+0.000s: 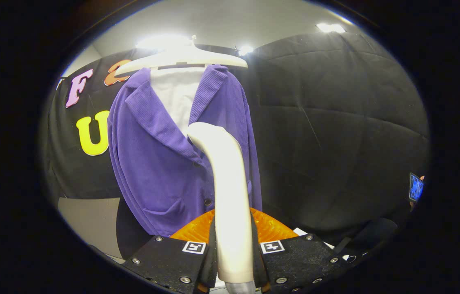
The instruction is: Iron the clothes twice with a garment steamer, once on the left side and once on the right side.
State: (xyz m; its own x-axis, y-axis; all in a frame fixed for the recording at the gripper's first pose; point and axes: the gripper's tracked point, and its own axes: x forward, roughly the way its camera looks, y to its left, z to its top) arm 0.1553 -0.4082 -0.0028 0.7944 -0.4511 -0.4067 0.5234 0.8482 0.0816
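Observation:
A purple corduroy jacket (164, 163) hangs over a white shirt (176, 96) on a cream hanger (181, 57), straight ahead of the fingers. My gripper (234, 253) is shut on the cream handle of the garment steamer (227, 188), which stands upright between the two black fingers (172, 261). The steamer's curved head (207, 132) reaches the jacket's front near the lapel, about at the button line. Whether the head touches the cloth I cannot tell.
An orange ribbed part (270, 228) lies just beyond the fingers, behind the steamer handle. The black quilted booth wall (336, 122) fills the space to the jacket's right. A pale panel (91, 220) sits low to the jacket's left. A small blue screen (416, 187) shows far right.

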